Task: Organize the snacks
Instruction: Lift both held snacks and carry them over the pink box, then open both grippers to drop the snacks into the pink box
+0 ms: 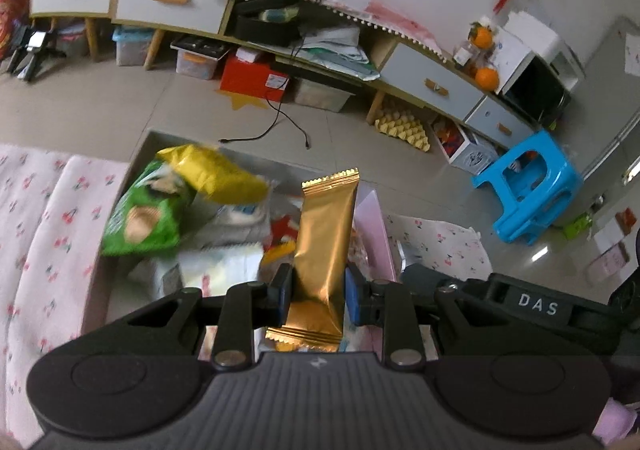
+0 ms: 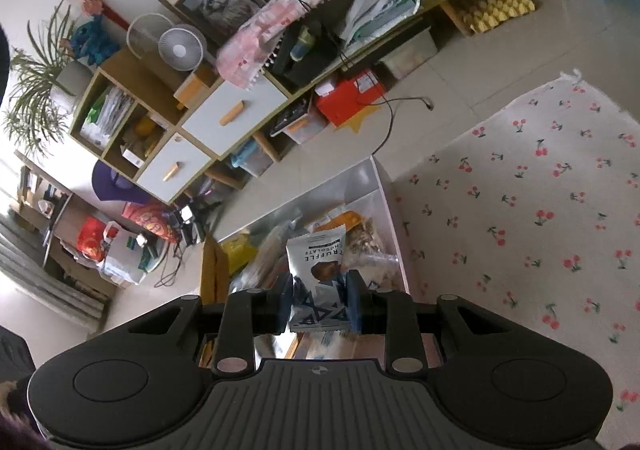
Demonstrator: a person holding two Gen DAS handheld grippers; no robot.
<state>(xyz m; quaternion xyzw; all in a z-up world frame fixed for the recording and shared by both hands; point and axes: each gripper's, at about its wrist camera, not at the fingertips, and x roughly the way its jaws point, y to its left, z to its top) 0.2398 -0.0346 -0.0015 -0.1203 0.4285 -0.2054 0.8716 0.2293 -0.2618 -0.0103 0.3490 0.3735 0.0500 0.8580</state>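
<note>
Cluttered shelving, drawers and a tiled floor fill the background of both views, and a cherry-print cloth (image 2: 540,209) spreads over the surface to the right of the right gripper. Directly ahead of and below both grippers sits an open box (image 1: 144,147), already well stocked with snacks.

The left gripper (image 1: 318,290) is closed on a gold bar (image 1: 326,234), clamped across its lower part, so most of the wrapper stands up ahead of the fingertips and a short crimped end hangs back toward the camera. Ahead and to its left, inside the box, lie a green bag (image 1: 140,217) and, partly over that bag, a yellow bag (image 1: 216,173) (blurred, so its exact resting spot is hard to judge). Pale packets fill the space between those bags and the gripper.

The right gripper (image 2: 318,304) is closed on a truffle packet (image 2: 316,250), pinched low down with the printed end pointing away from the camera. Beyond it, more wrappers crowd the box (image 2: 384,185), and a tan strip at its left edge could be the gold bar, though that cannot be confirmed.

By the look of it the job is well under way: a good many snacks rest in the box, while these two are held above it and not yet set down. No loose snacks show on the cloth in either view, so these may be among the last, though much of the surface lies out of sight.
</note>
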